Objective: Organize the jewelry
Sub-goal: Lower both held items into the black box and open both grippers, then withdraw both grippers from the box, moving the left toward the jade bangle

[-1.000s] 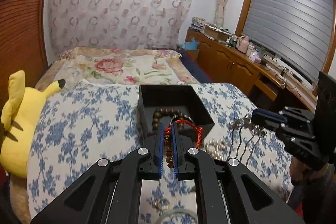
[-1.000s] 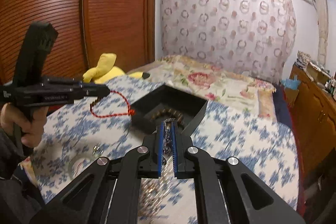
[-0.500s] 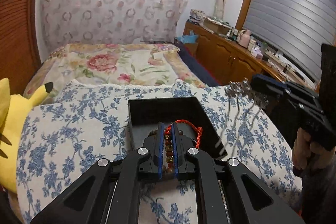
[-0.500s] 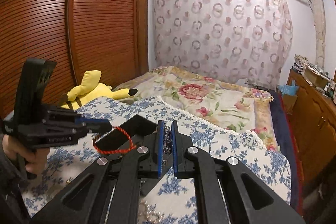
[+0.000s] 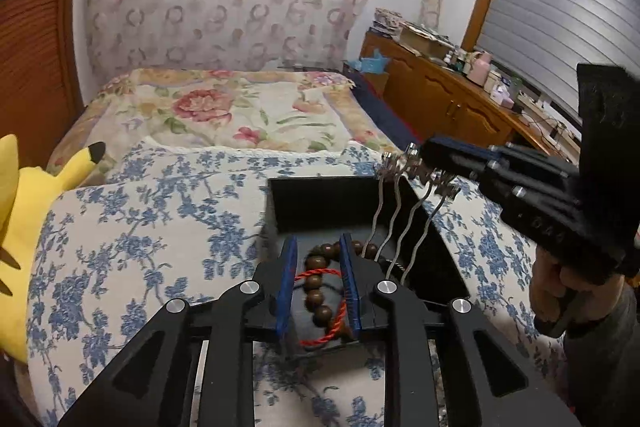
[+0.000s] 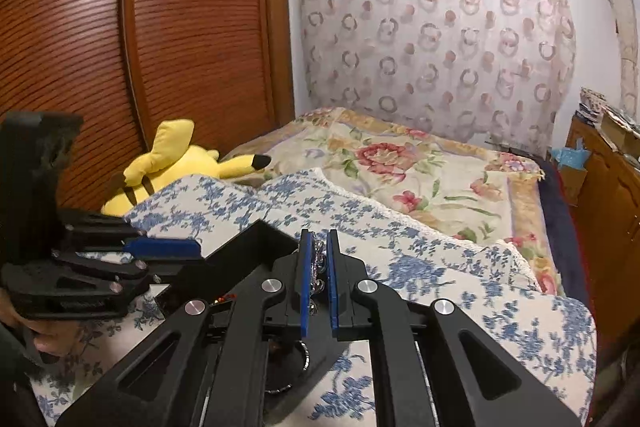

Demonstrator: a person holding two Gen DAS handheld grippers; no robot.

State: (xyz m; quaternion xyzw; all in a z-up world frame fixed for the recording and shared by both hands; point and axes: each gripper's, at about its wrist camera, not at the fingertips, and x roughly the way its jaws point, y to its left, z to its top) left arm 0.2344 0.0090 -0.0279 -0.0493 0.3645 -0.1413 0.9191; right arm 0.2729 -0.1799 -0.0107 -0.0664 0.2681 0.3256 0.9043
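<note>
A black open box (image 5: 344, 203) sits on the blue-flowered bedspread. My left gripper (image 5: 316, 247) is open over the box's near part. Between its jaws lie a red cord bracelet (image 5: 320, 273) and brown wooden beads (image 5: 316, 283) inside the box. My right gripper (image 5: 424, 151) is shut on a silver necklace (image 5: 400, 211) whose strands hang down into the box. In the right wrist view the right gripper (image 6: 319, 247) pinches the silver links (image 6: 319, 259) above the box (image 6: 248, 247), and the left gripper (image 6: 168, 247) is at the left.
A yellow plush toy (image 5: 28, 211) lies at the bed's left, by the wooden wardrobe (image 6: 140, 47). A floral quilt (image 5: 224, 115) covers the far bed. A wooden cabinet (image 5: 452, 99) with clutter stands at the right under the window blind.
My left gripper moved over the box, opened and let the red bracelet drop into it. My right gripper carried the silver necklace over the box, strands now hanging inside.
</note>
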